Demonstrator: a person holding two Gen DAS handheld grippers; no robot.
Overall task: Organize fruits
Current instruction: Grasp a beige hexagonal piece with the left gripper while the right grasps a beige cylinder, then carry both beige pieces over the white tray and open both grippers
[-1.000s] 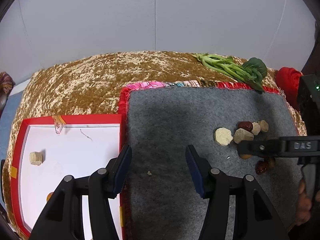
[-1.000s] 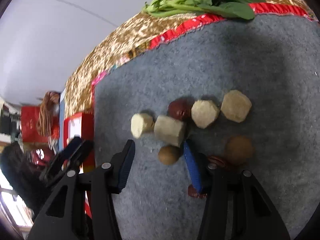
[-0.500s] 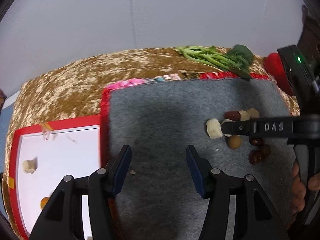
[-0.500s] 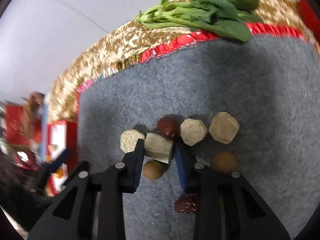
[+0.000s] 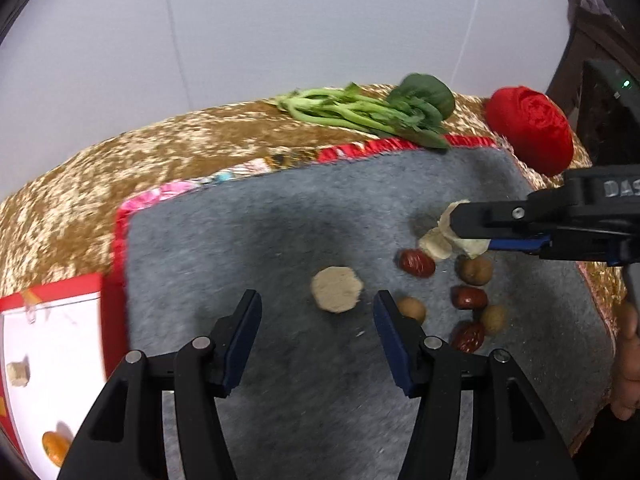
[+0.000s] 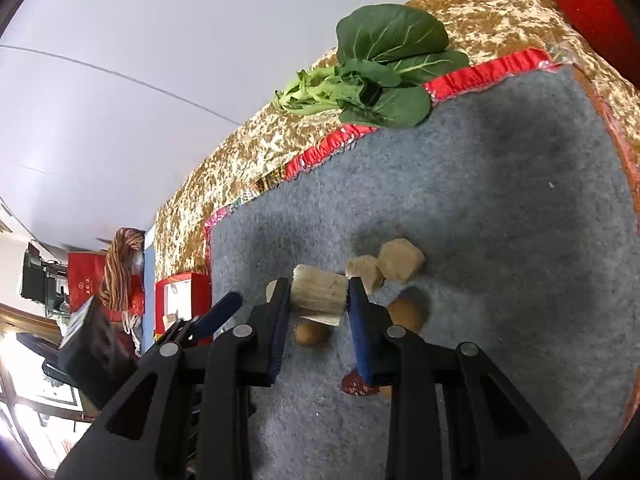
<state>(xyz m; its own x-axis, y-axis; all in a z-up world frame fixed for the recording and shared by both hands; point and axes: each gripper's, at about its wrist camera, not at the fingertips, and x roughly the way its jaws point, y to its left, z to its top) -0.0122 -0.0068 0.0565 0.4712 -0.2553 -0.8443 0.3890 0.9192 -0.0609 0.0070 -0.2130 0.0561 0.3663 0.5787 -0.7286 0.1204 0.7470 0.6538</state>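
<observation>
From the left wrist I see my left gripper (image 5: pixel 316 312) with its jaws wide apart and empty, hovering over the grey mat (image 5: pixel 248 232), just short of a pale hexagonal chunk (image 5: pixel 337 289) that I judge to be its next pick. Beyond that chunk lie red dates (image 5: pixel 416 263) and small brown round fruits (image 5: pixel 475 270), loosely scattered, and left of the mat the red-rimmed white tray (image 5: pixel 64 292) already holds a few pieces, so I take it as the sorting place. My right gripper (image 5: pixel 472 236) crosses at the mat's right side, clamped on a pale block. From the right wrist, that right gripper (image 6: pixel 318 300) grips the cut pale block (image 6: pixel 318 294) squarely between its blue pads (image 6: pixel 358 320), lifted clear of the mat, which the left view cannot confirm. Only the left view shows the tray's contents.
</observation>
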